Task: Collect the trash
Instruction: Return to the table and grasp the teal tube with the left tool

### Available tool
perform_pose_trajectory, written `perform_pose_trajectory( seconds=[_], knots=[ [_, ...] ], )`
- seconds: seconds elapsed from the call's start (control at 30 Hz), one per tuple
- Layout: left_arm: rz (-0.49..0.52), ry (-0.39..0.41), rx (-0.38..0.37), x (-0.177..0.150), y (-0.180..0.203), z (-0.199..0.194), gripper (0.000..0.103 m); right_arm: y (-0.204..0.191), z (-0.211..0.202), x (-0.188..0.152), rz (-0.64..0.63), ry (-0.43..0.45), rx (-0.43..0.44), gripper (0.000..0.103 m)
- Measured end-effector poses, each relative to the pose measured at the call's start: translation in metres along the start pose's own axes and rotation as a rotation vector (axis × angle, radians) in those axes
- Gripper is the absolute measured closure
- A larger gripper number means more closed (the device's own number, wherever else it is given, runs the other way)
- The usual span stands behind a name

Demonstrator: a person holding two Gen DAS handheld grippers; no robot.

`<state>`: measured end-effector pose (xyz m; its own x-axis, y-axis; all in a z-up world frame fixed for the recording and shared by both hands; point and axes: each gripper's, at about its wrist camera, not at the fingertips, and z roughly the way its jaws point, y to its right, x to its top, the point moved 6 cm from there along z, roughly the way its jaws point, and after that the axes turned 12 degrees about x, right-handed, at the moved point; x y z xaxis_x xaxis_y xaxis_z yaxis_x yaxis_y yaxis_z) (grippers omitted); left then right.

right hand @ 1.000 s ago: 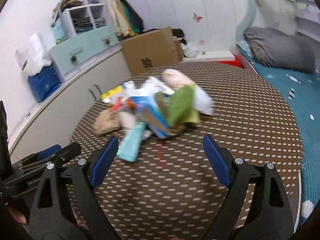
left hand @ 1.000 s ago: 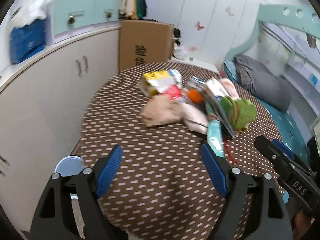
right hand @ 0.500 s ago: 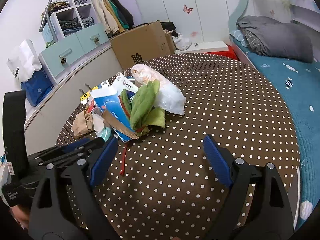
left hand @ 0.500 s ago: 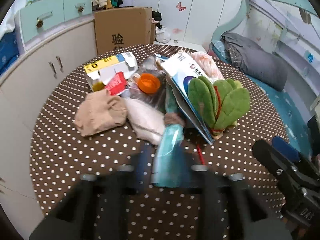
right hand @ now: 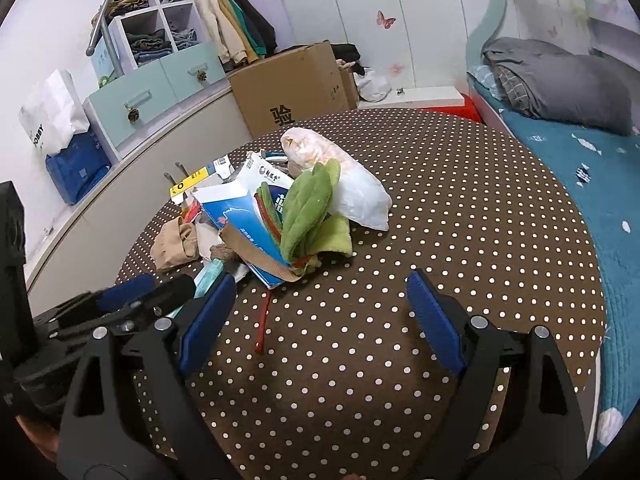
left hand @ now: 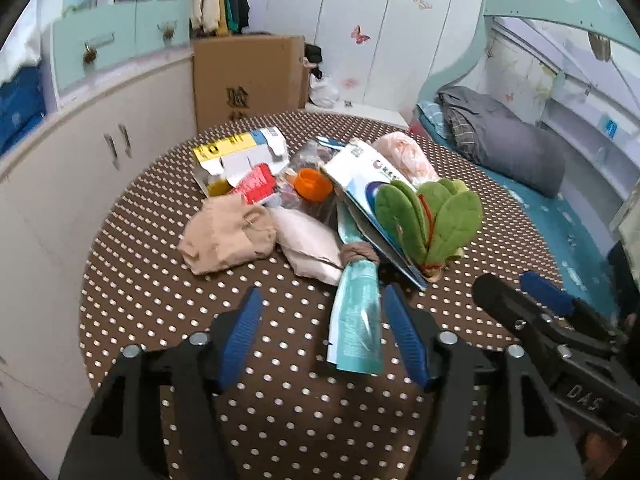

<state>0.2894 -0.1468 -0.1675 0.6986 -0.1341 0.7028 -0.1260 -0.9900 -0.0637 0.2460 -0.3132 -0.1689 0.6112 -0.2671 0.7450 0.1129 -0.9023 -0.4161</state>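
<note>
The left hand-held gripper [left hand: 322, 336] is hovering low over the table [left hand: 160, 300] with its jaws spread wide and holding nothing. A teal wrapper [left hand: 356, 320] is lying flat on the dotted cloth, its near end sitting between the two blue pads, closer to the right pad [left hand: 404, 340] than to the left one. Its long axis is running away from the left hand-held gripper, toward the heap of trash [left hand: 312, 200] in the middle of the table, so the jaws are straddling it across its narrow width. It is probably the first piece to be picked up: closing here should pinch it edge to edge, though a thin flat wrapper may slip under the pads unless they are pressing close to the cloth.

The right hand-held gripper [right hand: 316, 320] is also spread and empty, standing over bare cloth off to the wrapper's right, with a red strip [right hand: 264, 320] lying just ahead of its left pad. The left one is clearly nearer the wrapper, whose far end is tucked under a brown sock [left hand: 358, 252] at the pile's edge.
</note>
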Motion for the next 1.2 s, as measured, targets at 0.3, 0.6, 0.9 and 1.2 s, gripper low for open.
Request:
perform_pose_trajectory(
  seconds=[0.3,0.6,0.9,1.2],
  knots=[
    [0.058,-0.073,-0.043,-0.001,0.023,0.025,0.076,0.01,-0.003,-0.001,0.016,-0.004,-0.018,0.017],
    [0.03,0.071,-0.018,-0.008,-0.012,-0.026,0.076,-0.009,0.0,-0.002,-0.004,-0.013,0.013,0.017],
    [-0.109,0.138,0.001,-0.011,-0.076,-0.054,0.076,-0.053,0.014,-0.004,-0.115,-0.033,0.021,0.017],
    [-0.229,0.158,0.094,-0.007,-0.137,-0.047,0.076,-0.107,0.052,-0.006,-0.223,-0.1,0.087,0.017]
  ],
)
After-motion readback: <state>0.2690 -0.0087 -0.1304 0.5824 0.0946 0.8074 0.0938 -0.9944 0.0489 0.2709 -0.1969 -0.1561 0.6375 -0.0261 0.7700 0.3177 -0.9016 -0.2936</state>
